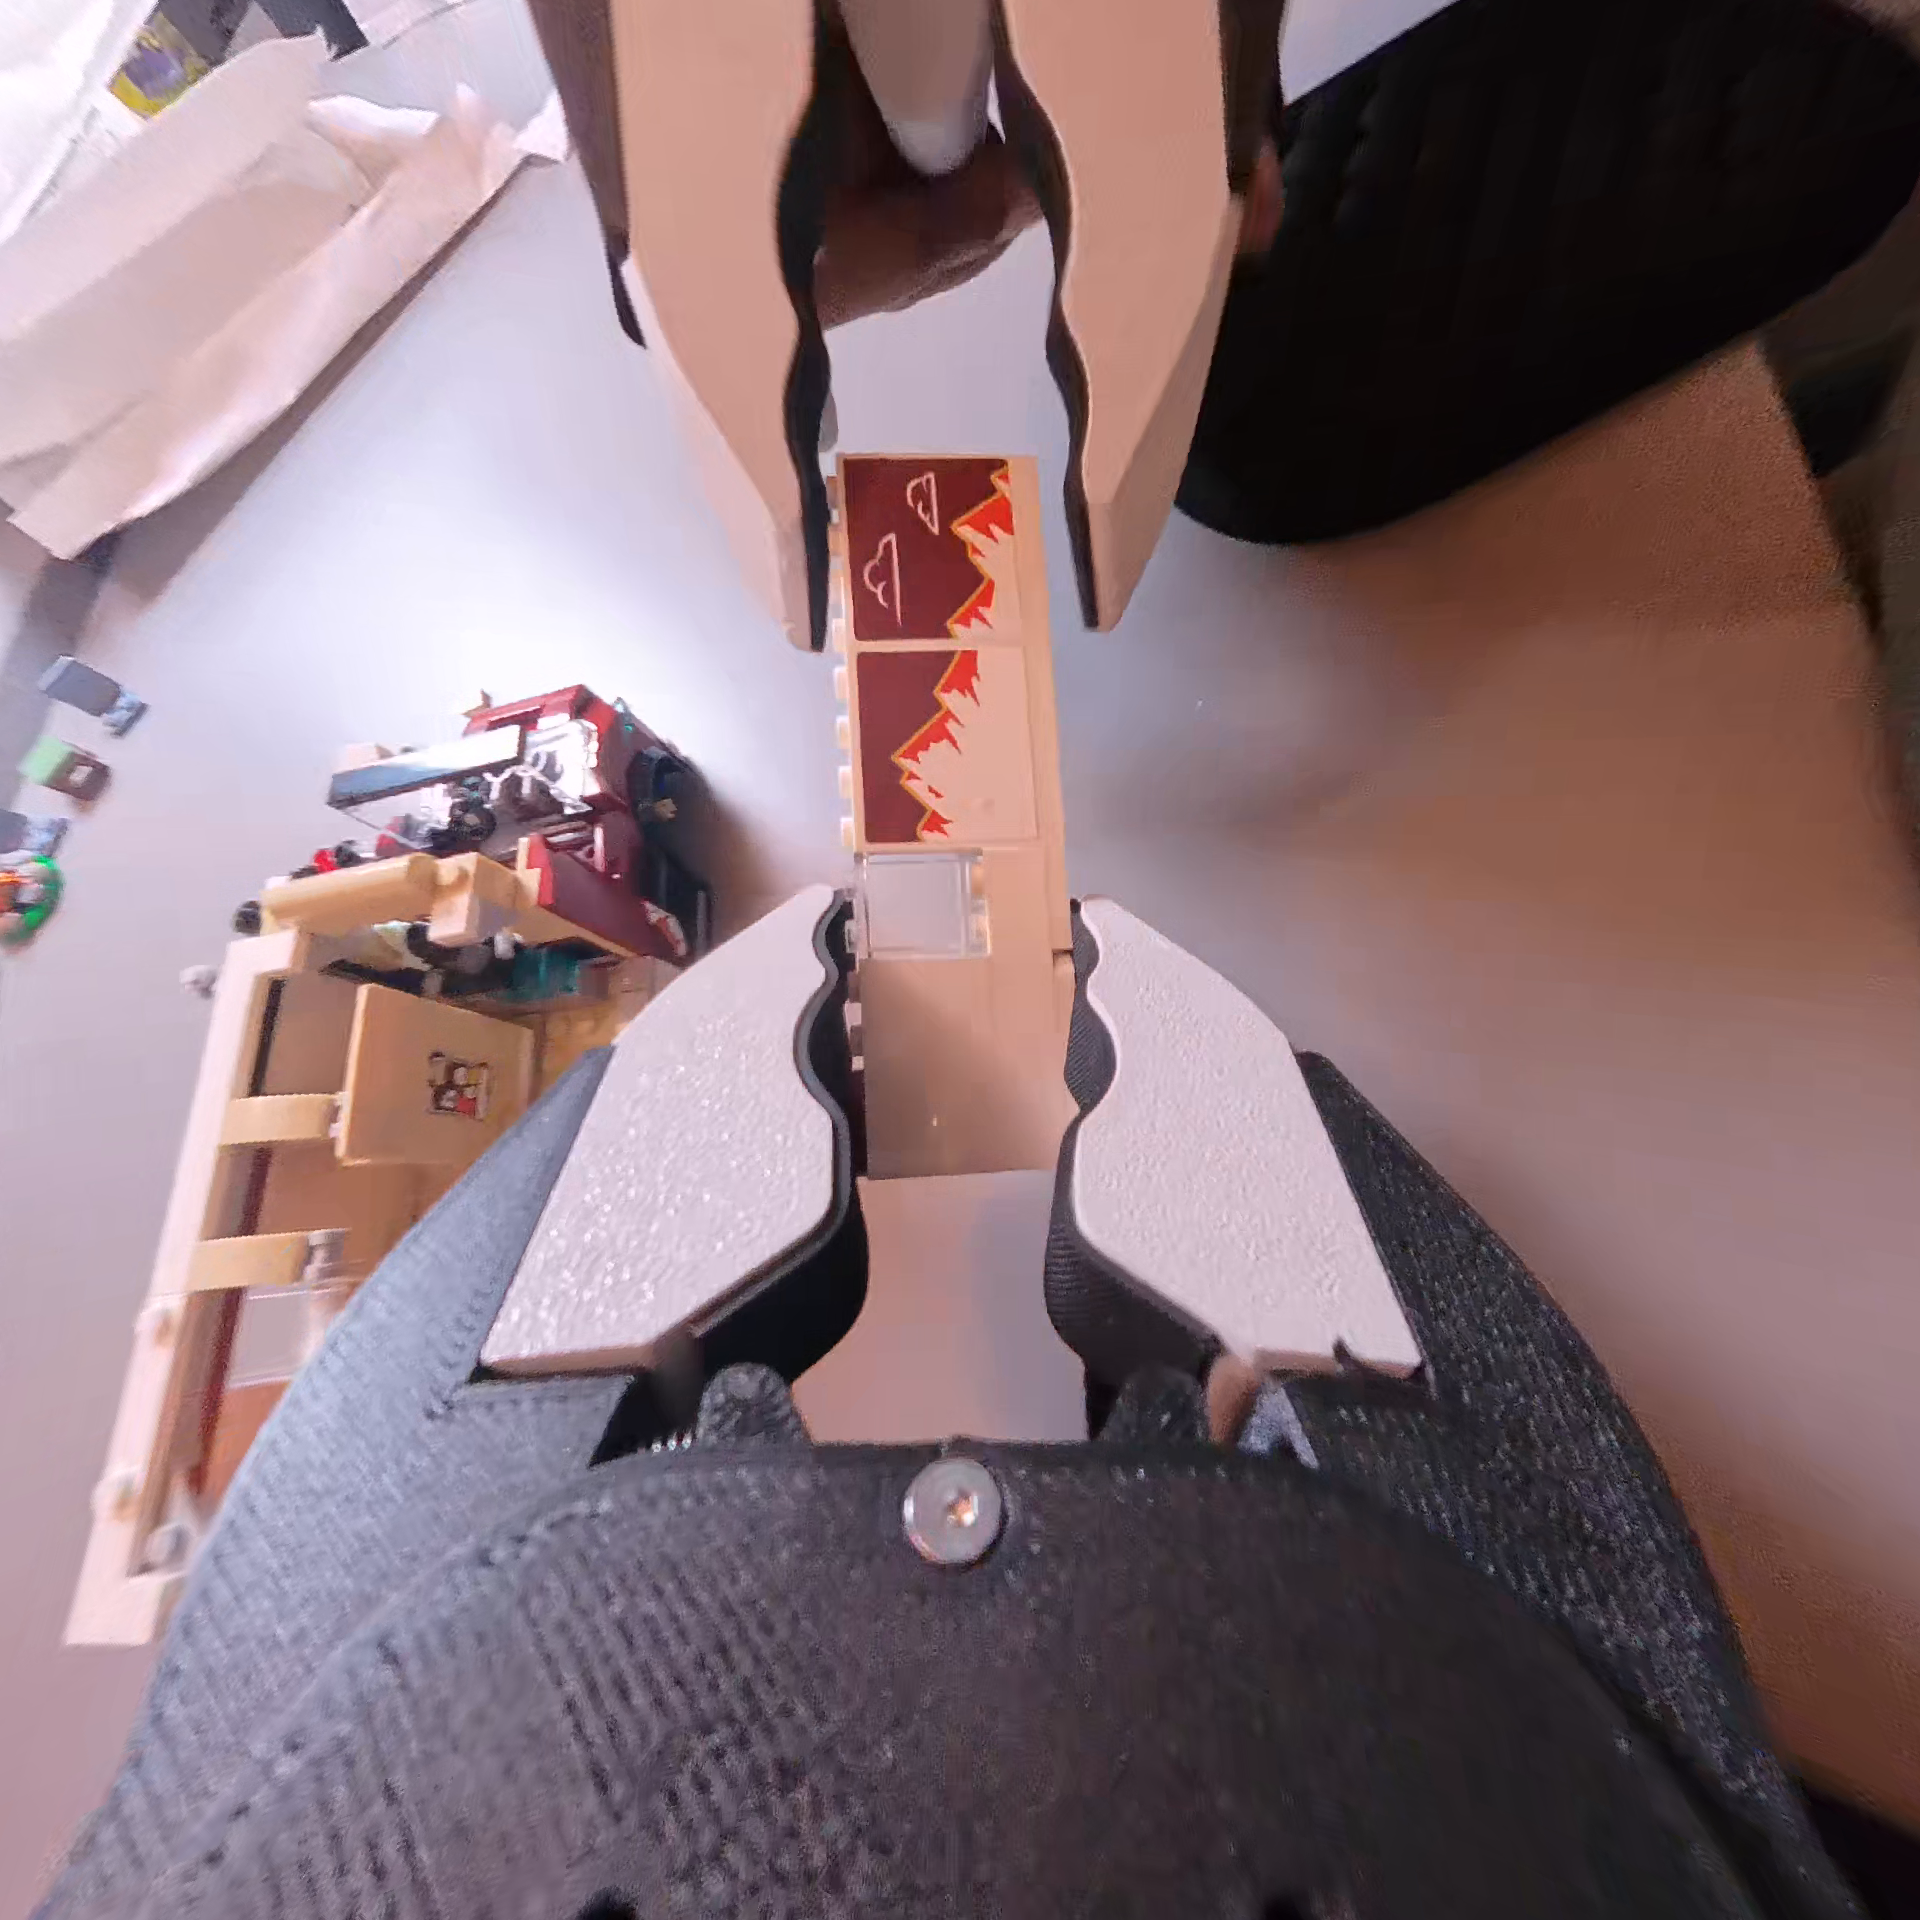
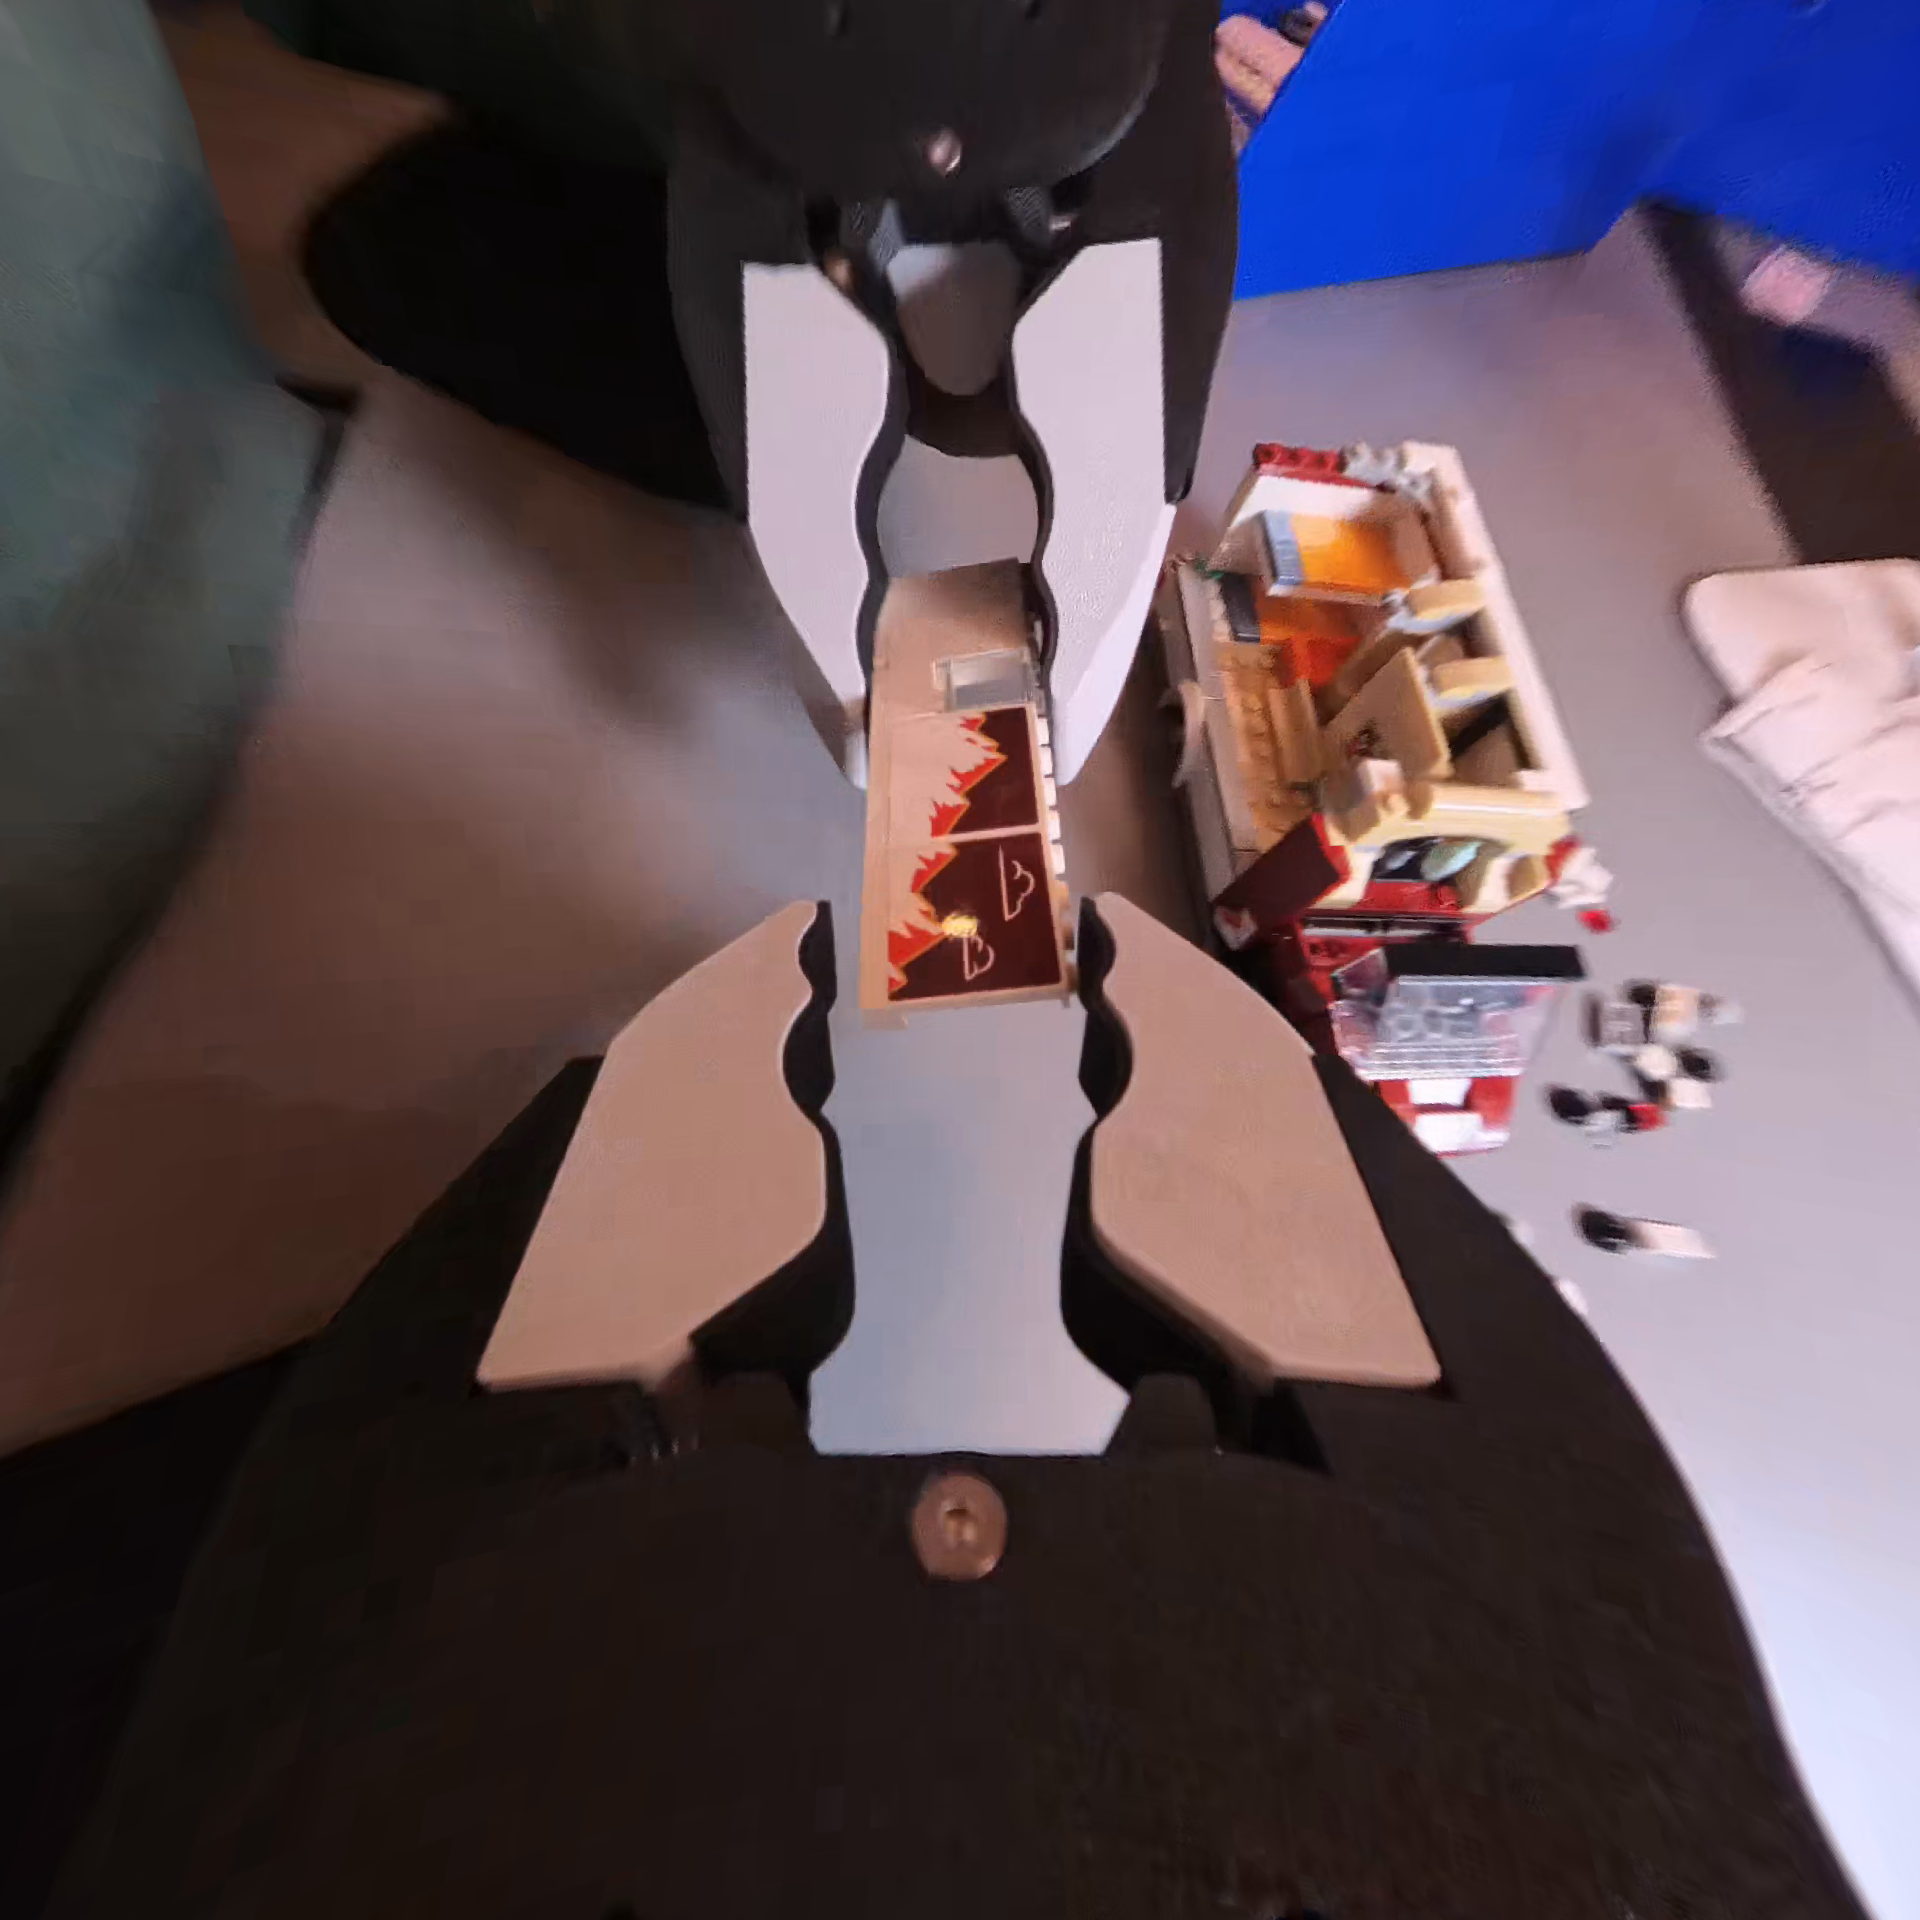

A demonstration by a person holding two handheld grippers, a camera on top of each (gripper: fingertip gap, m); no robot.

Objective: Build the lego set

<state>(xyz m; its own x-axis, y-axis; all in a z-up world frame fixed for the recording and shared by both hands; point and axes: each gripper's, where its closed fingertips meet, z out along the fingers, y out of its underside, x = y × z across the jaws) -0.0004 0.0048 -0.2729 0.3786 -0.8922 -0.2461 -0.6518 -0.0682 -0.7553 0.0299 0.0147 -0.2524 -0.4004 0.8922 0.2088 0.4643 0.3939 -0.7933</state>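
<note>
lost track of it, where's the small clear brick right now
On the tan panel, at the end inside the left tongs, just below the maroon flame tiles.

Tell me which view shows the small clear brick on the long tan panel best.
Left wrist view: the clear brick sits sharp and close, just ahead of the left tongs. Right wrist view shows it far off, smaller and blurrier.
</note>
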